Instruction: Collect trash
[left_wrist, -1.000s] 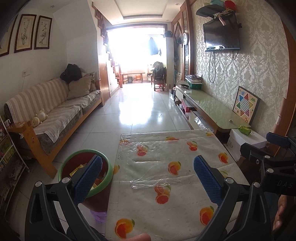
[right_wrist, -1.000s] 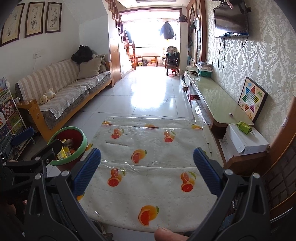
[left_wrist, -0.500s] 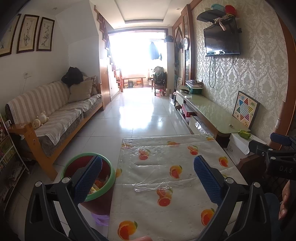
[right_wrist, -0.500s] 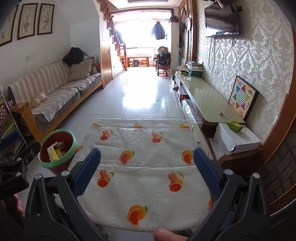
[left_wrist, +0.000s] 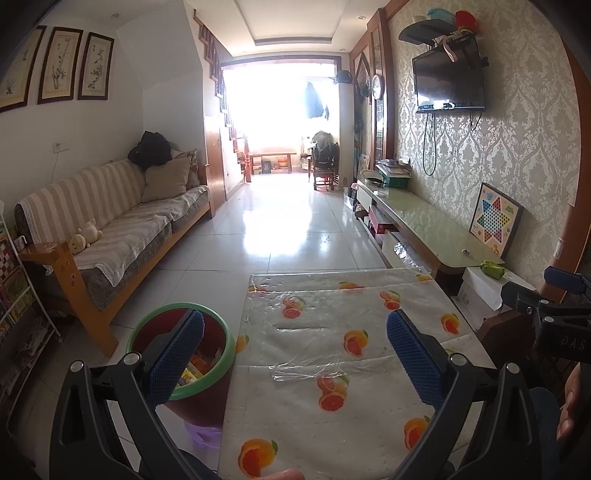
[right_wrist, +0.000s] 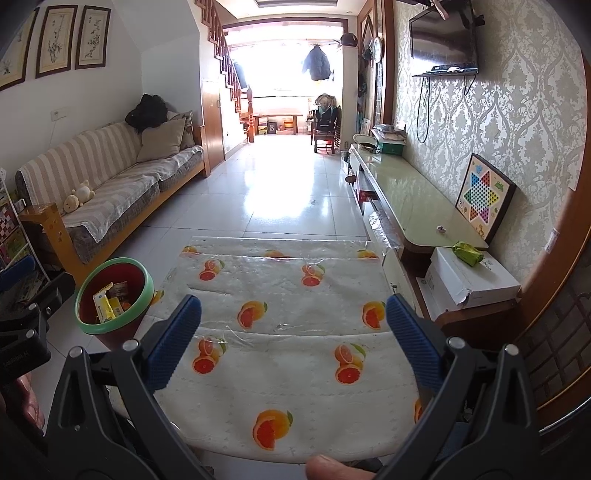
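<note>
Trash bin (right_wrist: 112, 297) beside table's (right_wrist: 295, 424) left edge; my left gripper (left_wrist: 295, 354) and right gripper (right_wrist: 293, 332) level above it, spread wide, empty.

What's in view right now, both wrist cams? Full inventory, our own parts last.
table: 1, white cloth with orange-fruit print under clear film, front centre
trash bin: 1, dark red with green rim, on the floor left of the table; wrappers inside
sofa: 1, striped beige on a wooden frame, left wall
plush toys: 2, cream, near end of the sofa
framed pictures: 3, left wall
TV: 1, black, right wall
low cabinet: 1, glass top, right wall
Chinese checkers board: 1, multicoloured, leaning on the right wall
cardboard box: 1, white, right of the table; green packet on top
left gripper: blue pads, open, empty
right gripper: blue pads, open, empty
</note>
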